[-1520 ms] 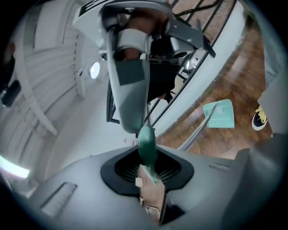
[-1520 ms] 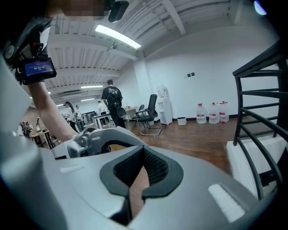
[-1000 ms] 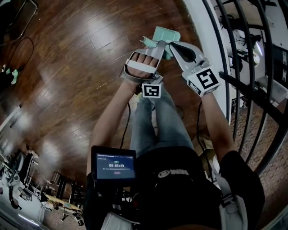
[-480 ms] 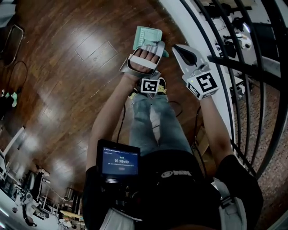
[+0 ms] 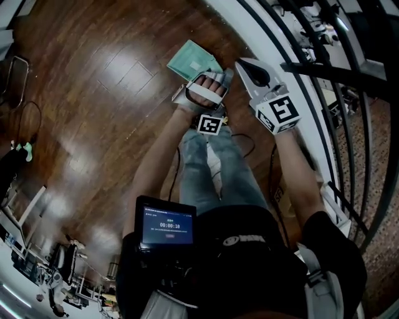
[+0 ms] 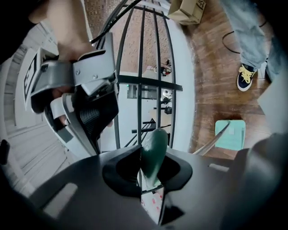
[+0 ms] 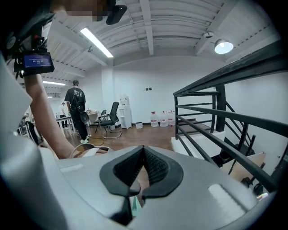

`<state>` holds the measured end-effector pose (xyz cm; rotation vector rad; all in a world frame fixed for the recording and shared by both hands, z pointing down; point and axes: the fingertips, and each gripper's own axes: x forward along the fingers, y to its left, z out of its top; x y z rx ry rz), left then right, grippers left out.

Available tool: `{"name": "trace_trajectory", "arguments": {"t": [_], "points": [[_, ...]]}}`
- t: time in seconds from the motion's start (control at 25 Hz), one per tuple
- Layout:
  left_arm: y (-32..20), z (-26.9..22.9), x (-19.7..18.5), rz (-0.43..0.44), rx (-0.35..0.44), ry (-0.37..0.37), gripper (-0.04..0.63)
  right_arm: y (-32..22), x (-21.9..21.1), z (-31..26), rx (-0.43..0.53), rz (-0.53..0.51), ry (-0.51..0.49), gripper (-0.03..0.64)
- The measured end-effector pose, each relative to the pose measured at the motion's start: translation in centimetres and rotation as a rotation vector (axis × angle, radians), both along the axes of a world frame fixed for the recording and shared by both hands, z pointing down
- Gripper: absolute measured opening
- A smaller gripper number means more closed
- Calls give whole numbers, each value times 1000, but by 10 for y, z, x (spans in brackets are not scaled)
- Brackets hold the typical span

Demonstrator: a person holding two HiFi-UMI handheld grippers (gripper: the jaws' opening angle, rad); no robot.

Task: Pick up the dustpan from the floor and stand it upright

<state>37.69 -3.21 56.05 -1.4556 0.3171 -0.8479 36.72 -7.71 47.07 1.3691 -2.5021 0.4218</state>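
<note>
The dustpan has a pale green pan [image 5: 192,59] on the wooden floor and a thin metal shaft up to a dark green handle. In the left gripper view the pan [image 6: 229,134] lies at right and the handle tip [image 6: 153,150] pokes up between the pads. My left gripper [image 5: 225,75] [image 6: 150,164] is shut on that handle, and its jaws have just been closing on it. My right gripper [image 5: 242,63] [image 7: 143,155] hovers just right of the left one, shut and holding nothing. It also shows at upper left in the left gripper view [image 6: 85,112].
A black metal railing [image 5: 324,81] on a white ledge [image 5: 249,28] runs close along the right. A cardboard box [image 6: 186,11] and the holder's shoe [image 6: 245,76] are on the floor. Far off stand a person [image 7: 76,108], an office chair [image 7: 110,117] and water bottles [image 7: 162,119].
The green pan has swung from just above the grippers out to their upper left. The left gripper has sunk lower with the handle in it. The right gripper has shifted slightly.
</note>
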Motion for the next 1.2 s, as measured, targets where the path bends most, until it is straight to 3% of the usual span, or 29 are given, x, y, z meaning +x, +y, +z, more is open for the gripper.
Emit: {"name": "trace_trajectory", "arguments": {"t": [0.16,0.44,0.88,1.08,1.2], "points": [[34,-18,49,77,7,-15,78,16,51,-27,1,19,-1,3],[42,-14,50,87,-14,29,82,20,63,-18,-9,31,-12,3],[38,-20,10,62,-240,49,211,20,52,-17,-13,3,-22,3],[46,-24,-13,19,-380,101,229,20,34,-16,-16,-33,-28,3],[46,-35,-27,-17,-476,175,225,16,24,-17,-14,-57,-23,3]]}}
